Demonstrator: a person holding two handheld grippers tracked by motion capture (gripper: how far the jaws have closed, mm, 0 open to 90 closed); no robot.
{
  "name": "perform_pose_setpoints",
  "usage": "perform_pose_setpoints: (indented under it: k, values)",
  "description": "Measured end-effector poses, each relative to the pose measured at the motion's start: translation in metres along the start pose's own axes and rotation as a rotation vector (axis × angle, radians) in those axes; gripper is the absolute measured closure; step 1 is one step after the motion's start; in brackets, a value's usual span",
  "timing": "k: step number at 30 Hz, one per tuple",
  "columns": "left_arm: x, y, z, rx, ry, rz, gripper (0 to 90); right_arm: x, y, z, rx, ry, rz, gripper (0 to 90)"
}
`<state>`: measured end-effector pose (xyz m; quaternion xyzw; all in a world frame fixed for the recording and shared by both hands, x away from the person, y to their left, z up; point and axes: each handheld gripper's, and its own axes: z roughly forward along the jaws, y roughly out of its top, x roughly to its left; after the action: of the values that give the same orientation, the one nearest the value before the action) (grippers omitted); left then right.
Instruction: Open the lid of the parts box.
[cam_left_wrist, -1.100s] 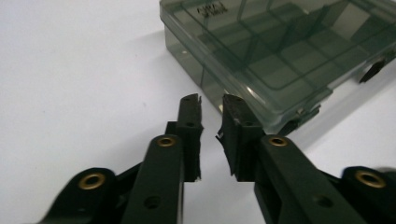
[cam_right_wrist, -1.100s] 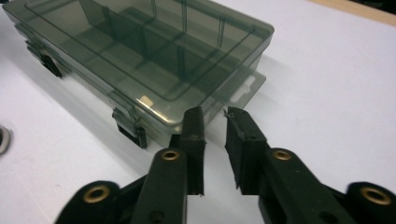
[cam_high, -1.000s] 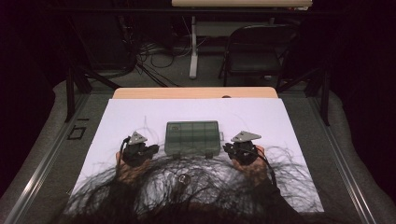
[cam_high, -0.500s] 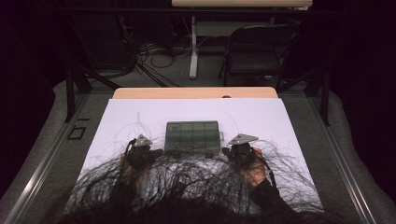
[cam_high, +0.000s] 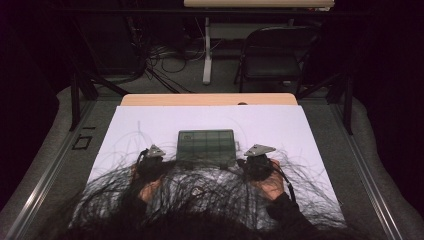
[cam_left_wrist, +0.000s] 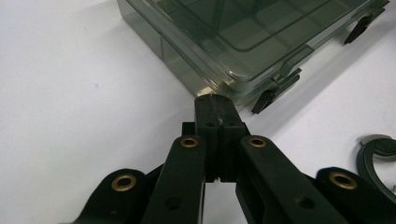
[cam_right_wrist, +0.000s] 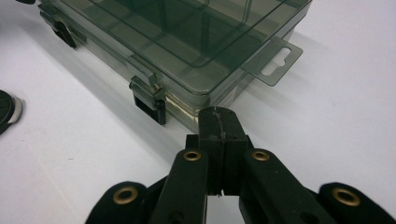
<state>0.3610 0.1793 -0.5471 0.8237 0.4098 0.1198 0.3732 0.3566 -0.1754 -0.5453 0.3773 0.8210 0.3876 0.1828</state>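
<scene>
A smoky clear compartment box (cam_high: 206, 145) lies flat on the white sheet, its lid down and black latches (cam_right_wrist: 149, 105) along the side nearest me. My left gripper (cam_high: 152, 159) sits at the box's near left corner. In the left gripper view that gripper (cam_left_wrist: 215, 100) is shut on nothing, its tips right at the corner of the box (cam_left_wrist: 243, 32). My right gripper (cam_high: 257, 159) sits at the near right corner. In the right gripper view it (cam_right_wrist: 218, 114) is shut too, empty, its tips just short of the corner of the box (cam_right_wrist: 187, 42) beside the hang tab (cam_right_wrist: 273, 63).
The white sheet (cam_high: 150, 120) covers a wooden table (cam_high: 210, 99). The person's dark hair (cam_high: 200, 200) hangs over the near part of the sheet and the hands. A dark round thing (cam_left_wrist: 379, 156) lies on the sheet between the grippers. A chair (cam_high: 272, 60) and cables stand beyond the table.
The person's head has leaned forward, so hair spreads further over the sheet and hands. Both grippers stay at the box's near corners.
</scene>
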Motion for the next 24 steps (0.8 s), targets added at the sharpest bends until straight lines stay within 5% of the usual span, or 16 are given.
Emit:
perform_pose_setpoints:
  k: [24]
  values:
    - [-0.0044, 0.0020, -0.0034, -0.008, 0.005, 0.013, 90.0, 0.0021, -0.0007, 0.0020, 0.004, 0.001, -0.012, 90.0]
